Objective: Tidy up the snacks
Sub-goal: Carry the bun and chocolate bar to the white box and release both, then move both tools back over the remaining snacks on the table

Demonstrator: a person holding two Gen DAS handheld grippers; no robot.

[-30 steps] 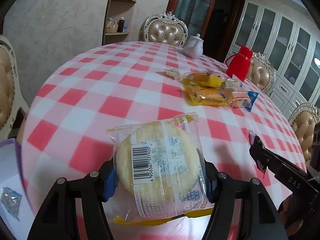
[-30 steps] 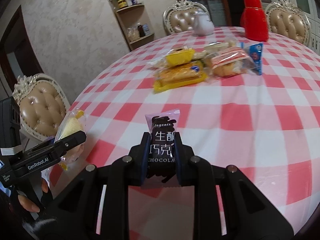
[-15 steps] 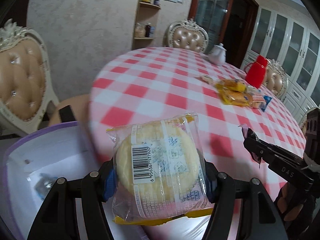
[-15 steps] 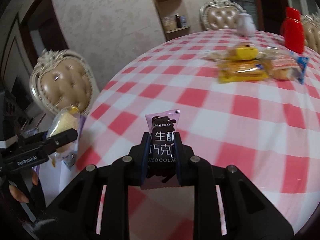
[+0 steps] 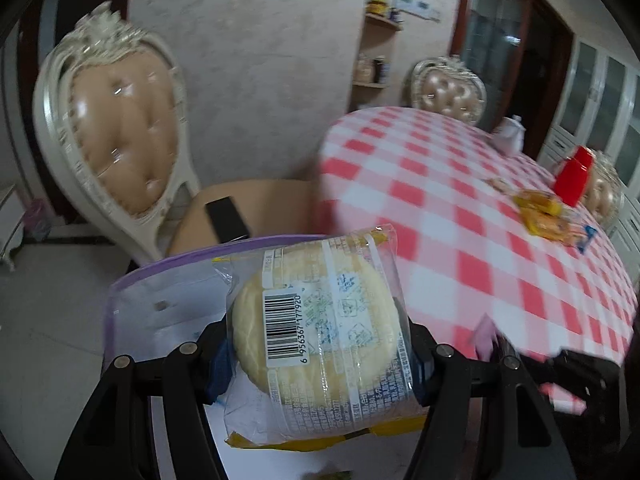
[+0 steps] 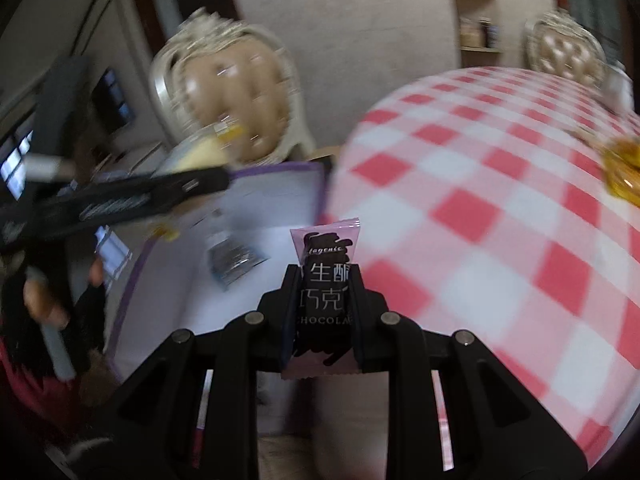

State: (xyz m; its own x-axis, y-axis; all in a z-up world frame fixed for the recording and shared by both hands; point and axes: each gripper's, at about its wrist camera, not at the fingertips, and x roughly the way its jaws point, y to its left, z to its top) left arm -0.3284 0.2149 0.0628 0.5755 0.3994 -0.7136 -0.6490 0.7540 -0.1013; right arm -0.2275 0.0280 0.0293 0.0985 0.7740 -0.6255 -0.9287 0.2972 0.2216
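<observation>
My left gripper [image 5: 320, 356] is shut on a round pale cake in a clear wrapper with a barcode [image 5: 316, 336], held over a white box with a purple rim [image 5: 160, 280] beside the table. My right gripper [image 6: 324, 308] is shut on a small pink and dark chocolate packet [image 6: 326, 276], above the same box's right part [image 6: 276, 172]. The left gripper [image 6: 132, 200] shows blurred at the left of the right wrist view. A small silvery packet [image 6: 236, 260] lies in the box. Several yellow snack packets [image 5: 544, 216] remain on the table.
The round table with a red and white checked cloth [image 5: 460, 208] is to the right of the box. A padded cream chair [image 5: 120, 128] stands behind the box. A red jug [image 5: 574, 176] and a white teapot [image 5: 512, 132] sit far back on the table.
Both grippers have swung left off the table with their snacks. The box and the chair have come into full view; the table has shifted to the right.
</observation>
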